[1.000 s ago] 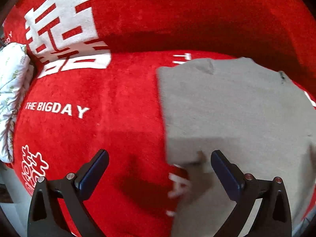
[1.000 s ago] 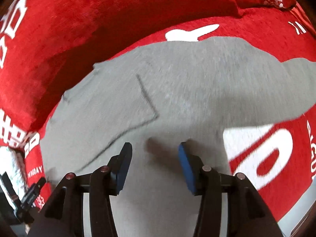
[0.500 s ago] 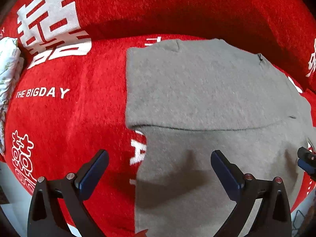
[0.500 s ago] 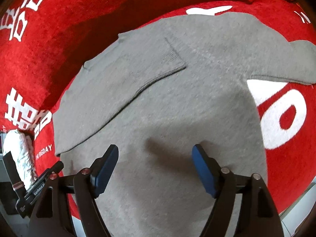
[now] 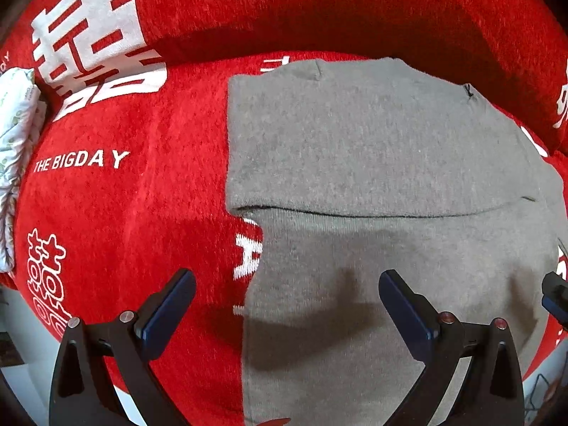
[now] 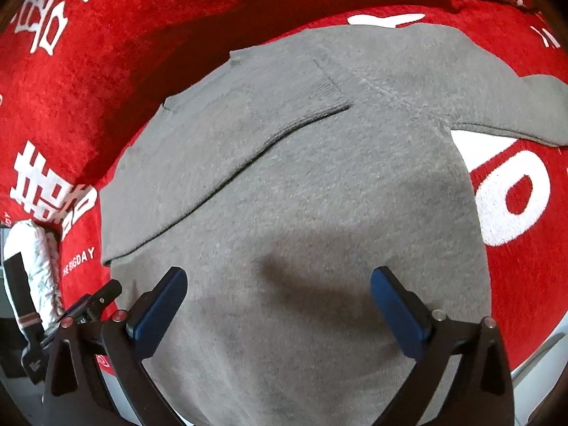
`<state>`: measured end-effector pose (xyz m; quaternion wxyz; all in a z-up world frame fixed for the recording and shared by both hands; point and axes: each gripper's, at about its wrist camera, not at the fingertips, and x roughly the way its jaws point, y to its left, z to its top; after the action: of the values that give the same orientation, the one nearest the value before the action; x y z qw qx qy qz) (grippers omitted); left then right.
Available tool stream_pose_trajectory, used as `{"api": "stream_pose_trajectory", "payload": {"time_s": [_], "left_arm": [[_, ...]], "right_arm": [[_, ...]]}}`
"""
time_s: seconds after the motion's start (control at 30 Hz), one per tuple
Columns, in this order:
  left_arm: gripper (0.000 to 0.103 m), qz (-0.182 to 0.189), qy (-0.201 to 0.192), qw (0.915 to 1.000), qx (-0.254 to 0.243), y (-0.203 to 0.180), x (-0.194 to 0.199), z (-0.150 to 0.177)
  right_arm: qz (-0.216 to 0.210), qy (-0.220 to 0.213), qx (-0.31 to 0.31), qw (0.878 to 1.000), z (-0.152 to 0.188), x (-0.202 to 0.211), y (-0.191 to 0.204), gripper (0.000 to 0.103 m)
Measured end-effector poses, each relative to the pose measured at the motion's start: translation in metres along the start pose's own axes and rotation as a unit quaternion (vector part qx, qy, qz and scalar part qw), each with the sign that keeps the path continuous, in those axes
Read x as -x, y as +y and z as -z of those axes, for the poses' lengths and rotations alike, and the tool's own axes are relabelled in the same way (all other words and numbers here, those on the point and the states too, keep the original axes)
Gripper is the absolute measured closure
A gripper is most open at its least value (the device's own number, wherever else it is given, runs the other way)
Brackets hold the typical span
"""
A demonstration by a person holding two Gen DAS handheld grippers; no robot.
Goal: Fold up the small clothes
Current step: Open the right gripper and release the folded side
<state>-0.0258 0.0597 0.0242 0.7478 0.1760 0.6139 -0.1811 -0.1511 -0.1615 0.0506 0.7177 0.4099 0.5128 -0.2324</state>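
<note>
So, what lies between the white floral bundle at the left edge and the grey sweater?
Only bare red blanket with white print, including "THE BIGDAY", lies between the floral bundle and the grey sweater. The left wrist view shows this best.

The sweater [image 5: 372, 163] lies flat on the blanket [image 5: 124, 213], 1 sleeve [image 6: 220, 149] folded across its body. A pillow [image 5: 16, 149] rests at the blanket's left edge.

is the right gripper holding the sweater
No, the right gripper is wide open above the grey sweater, with nothing between its fingers.
</note>
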Motion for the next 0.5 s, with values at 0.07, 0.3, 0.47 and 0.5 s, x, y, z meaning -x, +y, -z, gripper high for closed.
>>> {"api": "stream_pose_trajectory", "payload": {"time_s": [0.07, 0.3, 0.47, 0.5], "left_arm": [[0.0, 0.001, 0.002, 1.0, -0.005, -0.002, 0.0, 0.001], [0.0, 0.004, 0.004, 0.9996, -0.028, -0.014, 0.0, 0.006], [0.0, 0.002, 0.01, 0.9987, -0.05, -0.031, -0.001, 0.01], [0.0, -0.003, 0.008, 0.9986, -0.053, -0.036, -0.001, 0.01]], "right_arm": [[-0.003, 0.006, 0.0, 1.0, 0.004, 0.0, 0.001, 0.0], [-0.016, 0.02, -0.012, 1.0, 0.016, 0.001, -0.007, 0.0], [-0.03, 0.019, -0.029, 0.999, 0.021, 0.008, -0.024, 0.0], [-0.037, 0.022, -0.034, 0.999, 0.021, 0.009, -0.03, 0.0]]}}
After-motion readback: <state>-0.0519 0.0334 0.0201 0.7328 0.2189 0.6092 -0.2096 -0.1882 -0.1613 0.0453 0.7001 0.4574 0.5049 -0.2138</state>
